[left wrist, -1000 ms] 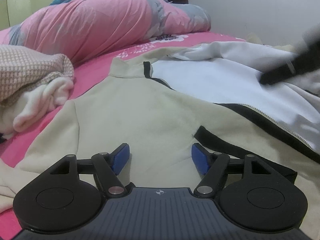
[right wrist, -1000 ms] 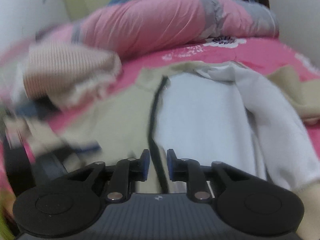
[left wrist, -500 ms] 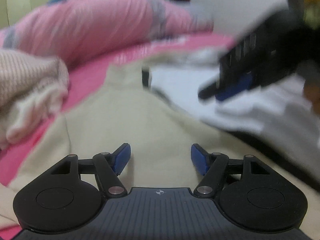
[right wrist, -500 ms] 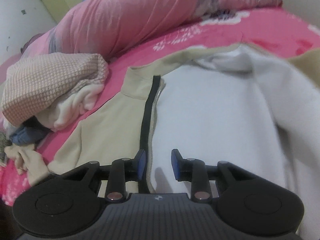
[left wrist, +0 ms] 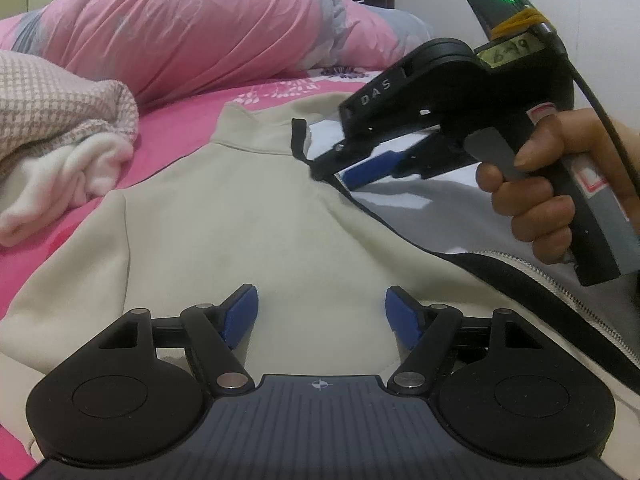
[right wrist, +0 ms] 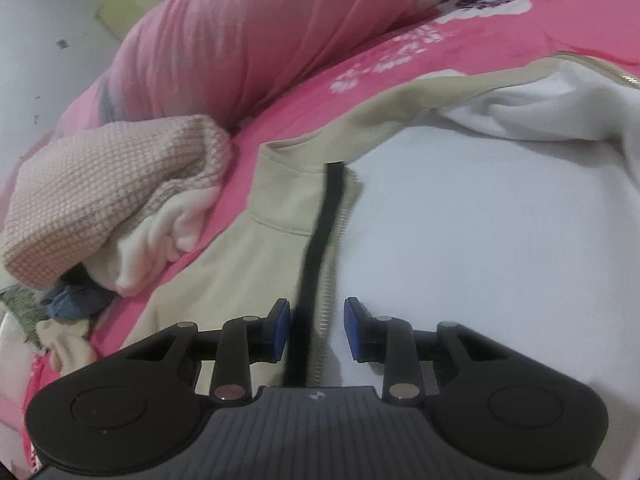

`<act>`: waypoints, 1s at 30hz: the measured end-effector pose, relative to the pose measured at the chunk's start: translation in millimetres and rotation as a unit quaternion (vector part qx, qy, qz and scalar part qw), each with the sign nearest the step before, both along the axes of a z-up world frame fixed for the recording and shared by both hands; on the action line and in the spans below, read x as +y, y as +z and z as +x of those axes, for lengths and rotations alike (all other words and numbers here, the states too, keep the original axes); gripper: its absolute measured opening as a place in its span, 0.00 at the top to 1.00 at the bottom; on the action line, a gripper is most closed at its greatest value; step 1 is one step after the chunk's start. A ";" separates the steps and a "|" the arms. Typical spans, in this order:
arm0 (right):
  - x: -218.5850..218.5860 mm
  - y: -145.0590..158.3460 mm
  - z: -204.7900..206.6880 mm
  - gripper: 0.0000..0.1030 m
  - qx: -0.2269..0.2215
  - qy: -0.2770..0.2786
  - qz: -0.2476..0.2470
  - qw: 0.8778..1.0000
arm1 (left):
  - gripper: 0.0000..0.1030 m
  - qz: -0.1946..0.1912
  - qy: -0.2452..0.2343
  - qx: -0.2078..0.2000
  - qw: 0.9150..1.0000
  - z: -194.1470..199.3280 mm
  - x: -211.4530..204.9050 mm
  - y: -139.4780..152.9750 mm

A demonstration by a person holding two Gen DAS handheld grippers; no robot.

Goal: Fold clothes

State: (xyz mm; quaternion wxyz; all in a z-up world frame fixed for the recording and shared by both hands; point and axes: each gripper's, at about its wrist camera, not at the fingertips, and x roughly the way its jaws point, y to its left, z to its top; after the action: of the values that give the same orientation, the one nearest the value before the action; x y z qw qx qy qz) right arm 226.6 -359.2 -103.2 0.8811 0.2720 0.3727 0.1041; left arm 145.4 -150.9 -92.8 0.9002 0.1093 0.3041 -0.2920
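While I hold both tools low over the bed, this is what I see, nearest first:

Left gripper (left wrist: 322, 314): jaws spread wide, nothing between the blue pads, hovering just above the beige front panel.
Right gripper (right wrist: 317, 330): jaws partly open and straddling the black zipper edge; the pads are not touching it, so I have no hold on the cloth.
Jacket (left wrist: 224, 224): beige zip-up lying flat on the bed, opened so its white lining (right wrist: 480, 232) faces up on my right side; collar points away from me.
Zipper edge (right wrist: 320, 240): black strip with metal teeth, running from between my right pads up to the collar.
Hand (left wrist: 532, 196): wrapped around the right tool's grip, seen from the left camera.
Clothes pile (right wrist: 112, 196): pink checked knit over pale fleece, just left of the jacket's shoulder.
Bedsheet (left wrist: 176, 128): bright pink, flowered.
Duvet (left wrist: 200, 28): pink roll behind the collar, farthest back.
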 end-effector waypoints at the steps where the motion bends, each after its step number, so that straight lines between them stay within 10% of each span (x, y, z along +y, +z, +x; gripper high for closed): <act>1: 4.1 0.1 0.4 0.75 -0.002 0.008 -0.006 1.000 | 0.30 -0.001 0.000 0.000 1.000 0.1 0.2 -0.1; 8: 32.0 32.1 -10.2 0.99 -0.058 0.005 -0.173 0.983 | 0.29 -0.001 0.001 -0.001 1.000 1.4 0.1 -1.1; 13: 75.3 14.1 -2.0 1.00 -0.071 0.033 -0.450 0.890 | 0.29 0.003 0.001 -0.003 1.000 -1.8 -1.3 -0.6; 15: 64.9 7.9 1.0 1.00 -0.044 0.019 -0.434 0.900 | 0.29 0.004 0.002 -0.004 1.000 -2.6 -1.3 -0.4; 18: 33.8 24.1 -10.9 0.99 -0.037 -0.020 -0.315 0.948 | 0.29 0.004 0.002 -0.004 1.000 -3.1 -1.3 -0.2; 25: 54.2 42.7 -45.9 0.99 -0.097 0.114 -0.288 0.946 | 0.28 0.007 0.003 -0.007 1.000 -2.7 -2.2 -0.1; 30: 62.0 8.2 -20.1 1.00 -0.039 0.103 -0.365 0.924 | 0.27 0.010 0.005 -0.010 1.000 -2.8 -3.0 0.0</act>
State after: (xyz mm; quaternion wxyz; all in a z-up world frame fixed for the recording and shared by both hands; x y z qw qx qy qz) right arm 206.5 -297.2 -95.0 0.9176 -0.1129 0.3761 0.0620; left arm 142.5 -153.9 -92.8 0.9034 0.1199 0.2985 -0.2835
